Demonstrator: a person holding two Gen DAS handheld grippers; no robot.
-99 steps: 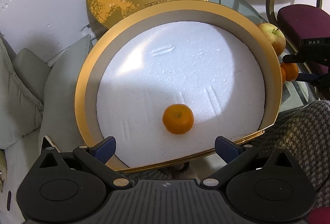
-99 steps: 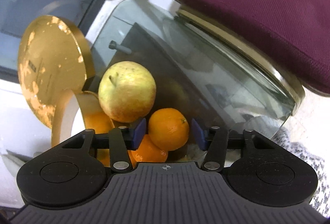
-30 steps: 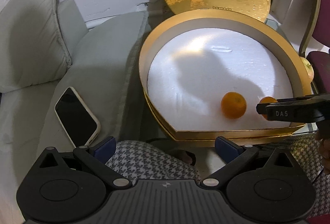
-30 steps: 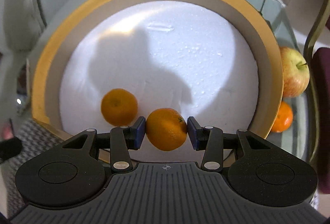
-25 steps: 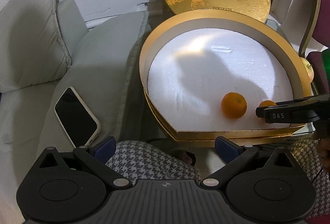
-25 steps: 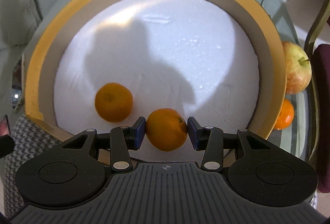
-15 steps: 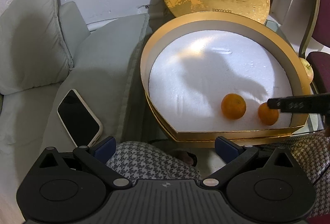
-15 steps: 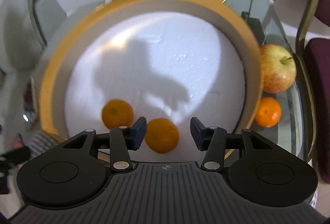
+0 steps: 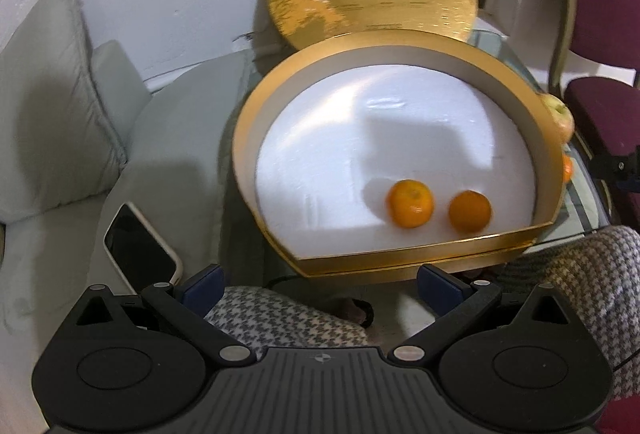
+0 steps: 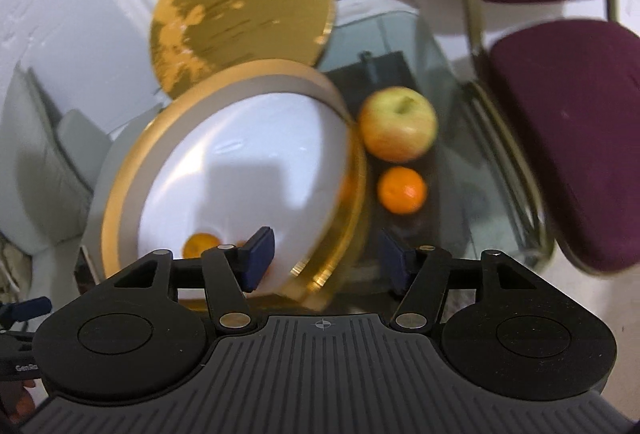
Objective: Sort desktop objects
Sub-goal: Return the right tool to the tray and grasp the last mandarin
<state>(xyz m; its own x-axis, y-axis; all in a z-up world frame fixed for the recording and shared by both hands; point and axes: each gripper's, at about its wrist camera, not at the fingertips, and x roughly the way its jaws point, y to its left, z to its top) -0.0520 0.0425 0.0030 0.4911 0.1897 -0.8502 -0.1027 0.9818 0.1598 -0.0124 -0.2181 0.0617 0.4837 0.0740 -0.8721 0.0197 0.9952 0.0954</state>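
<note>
Next, with two small oranges (image 9: 438, 209) already on the white foam of the round gold box (image 9: 545, 170), swing the empty, spread right claw (image 10: 326, 256) squarely over the remaining orange (image 10: 401, 190) on the glass surface (image 10: 452, 170) (left claw (image 9: 320, 280) also spread, idle).

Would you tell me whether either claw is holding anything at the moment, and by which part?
Nothing is held. The left claw and the right claw are both open and empty; two oranges lie loose in the gold box.
</note>
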